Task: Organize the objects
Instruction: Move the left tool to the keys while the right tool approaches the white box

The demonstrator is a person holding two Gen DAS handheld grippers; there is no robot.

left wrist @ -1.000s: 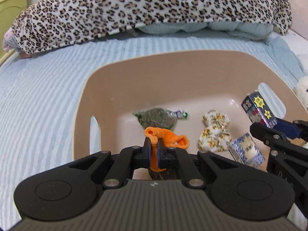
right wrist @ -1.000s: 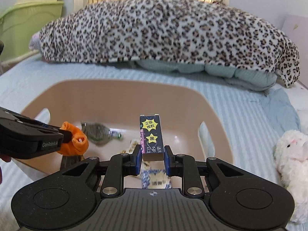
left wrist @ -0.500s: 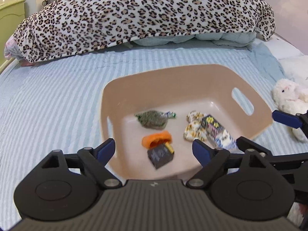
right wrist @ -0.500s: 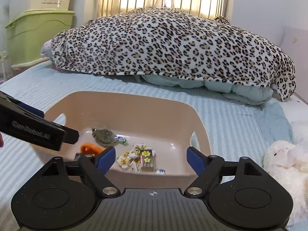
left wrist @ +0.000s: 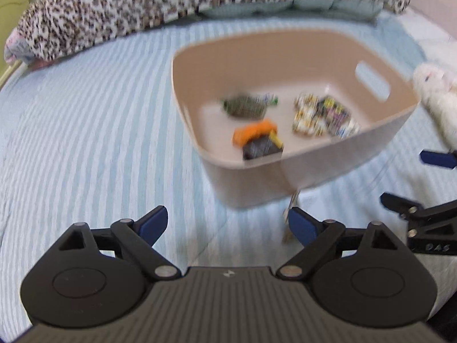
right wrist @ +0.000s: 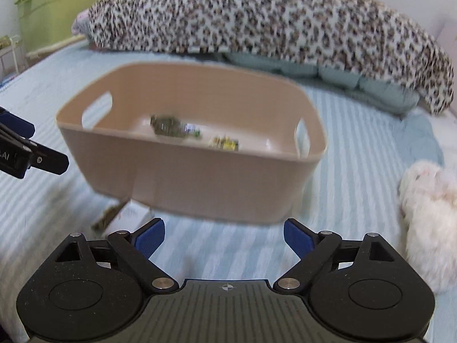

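From the left wrist view, your left hand-held gripper (left wrist: 227, 224) is spread wide with nothing between its blue pads, held low over the striped bed (left wrist: 85, 143) on the near side of the beige bin (left wrist: 285, 177). That suits a hand that has nothing to carry and is free to go for the next thing. The bin sits right of centre and holds the sorted items: a green packet (left wrist: 245, 105) toward the far side, an orange piece (left wrist: 252, 132) with a dark box (left wrist: 261, 148) touching it on the near side, and a yellow-patterned heap (left wrist: 322, 115) to the right. Motion blur smears that heap, so you cannot tell how many pieces make it up. Just in front of the bin's near wall a small pale item (left wrist: 290, 220) lies on the bed, probably the next thing to collect. The white plush toy (left wrist: 437, 97) rests on the bed to the right of the bin, and the tip of your right hand-held gripper (left wrist: 422, 183) shows at the right edge.

From the right wrist view, your right hand-held gripper (right wrist: 224, 235) is equally wide apart and grips nothing, facing the bin's (right wrist: 185, 171) near wall. Over the rim you see only the green packet (right wrist: 168, 125) and a bit of the yellow-patterned heap (right wrist: 225, 143). The loose pale item (right wrist: 125, 214) lies at the bin's near left corner, outside it. The plush toy (right wrist: 428, 200) lies at right, and the leopard blanket (right wrist: 257, 20) and a green storage box (right wrist: 62, 8) sit at the far side.
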